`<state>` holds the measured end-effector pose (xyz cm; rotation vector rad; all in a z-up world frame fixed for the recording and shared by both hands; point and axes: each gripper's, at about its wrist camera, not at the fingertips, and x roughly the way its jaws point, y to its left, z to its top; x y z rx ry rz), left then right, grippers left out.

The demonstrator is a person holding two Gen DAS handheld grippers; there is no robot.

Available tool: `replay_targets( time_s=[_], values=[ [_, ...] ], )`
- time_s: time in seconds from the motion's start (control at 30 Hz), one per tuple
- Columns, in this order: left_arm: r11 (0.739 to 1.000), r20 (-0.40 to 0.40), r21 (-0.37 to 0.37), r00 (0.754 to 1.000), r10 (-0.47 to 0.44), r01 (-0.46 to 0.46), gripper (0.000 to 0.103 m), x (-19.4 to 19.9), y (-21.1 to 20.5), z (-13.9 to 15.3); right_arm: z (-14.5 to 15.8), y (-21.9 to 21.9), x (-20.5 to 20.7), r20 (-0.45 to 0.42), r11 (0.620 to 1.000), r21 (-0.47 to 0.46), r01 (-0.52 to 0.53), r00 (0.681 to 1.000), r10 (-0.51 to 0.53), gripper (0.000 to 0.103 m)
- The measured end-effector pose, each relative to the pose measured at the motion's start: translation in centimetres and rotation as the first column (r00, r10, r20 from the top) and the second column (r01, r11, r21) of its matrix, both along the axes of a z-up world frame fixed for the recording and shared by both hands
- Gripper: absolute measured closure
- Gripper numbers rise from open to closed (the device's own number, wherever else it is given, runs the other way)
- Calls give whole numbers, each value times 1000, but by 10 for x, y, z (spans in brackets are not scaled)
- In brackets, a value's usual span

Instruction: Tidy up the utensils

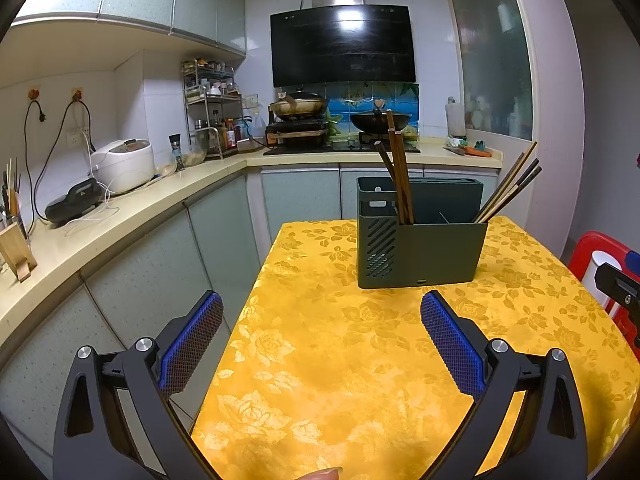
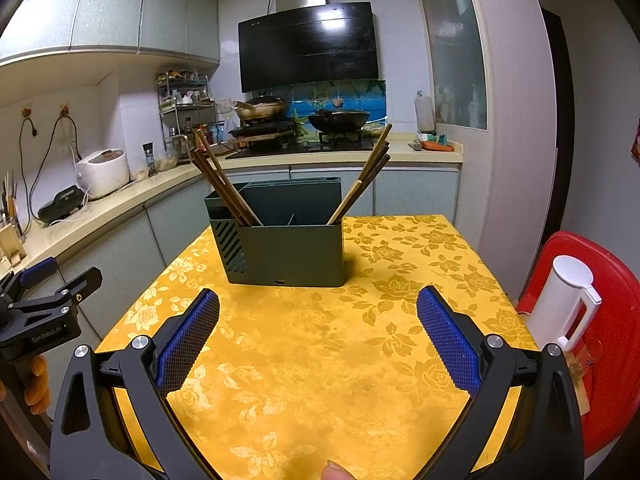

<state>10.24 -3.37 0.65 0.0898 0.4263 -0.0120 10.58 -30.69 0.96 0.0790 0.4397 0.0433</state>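
A dark green utensil holder (image 1: 424,248) (image 2: 288,252) stands on the yellow floral tablecloth (image 1: 340,360) (image 2: 320,360). Brown chopsticks (image 1: 400,176) (image 2: 220,184) lean in its left compartment. A second bunch of chopsticks (image 1: 512,188) (image 2: 366,180) leans out of its right end. My left gripper (image 1: 322,312) hovers open over the table, short of the holder, with nothing between its blue pads. My right gripper (image 2: 318,308) is likewise open and empty, a little in front of the holder. The left gripper's body (image 2: 44,316) shows at the left edge of the right wrist view.
A kitchen counter (image 1: 120,220) runs along the left with a rice cooker (image 1: 122,166), a spice rack and a stove with woks (image 1: 380,120). A red stool (image 2: 592,320) carrying a white jug (image 2: 560,304) stands to the table's right. A fingertip (image 2: 338,472) shows at the bottom edge.
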Motion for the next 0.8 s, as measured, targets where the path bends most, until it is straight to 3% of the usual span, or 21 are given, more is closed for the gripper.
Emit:
replay_targets(
  time_s=[0.8],
  values=[
    [1000,-16,1,1000,-1,1,7,1,1,-4,-2,-2,2,-8,1000,0,3,1000,-3,7]
  ],
)
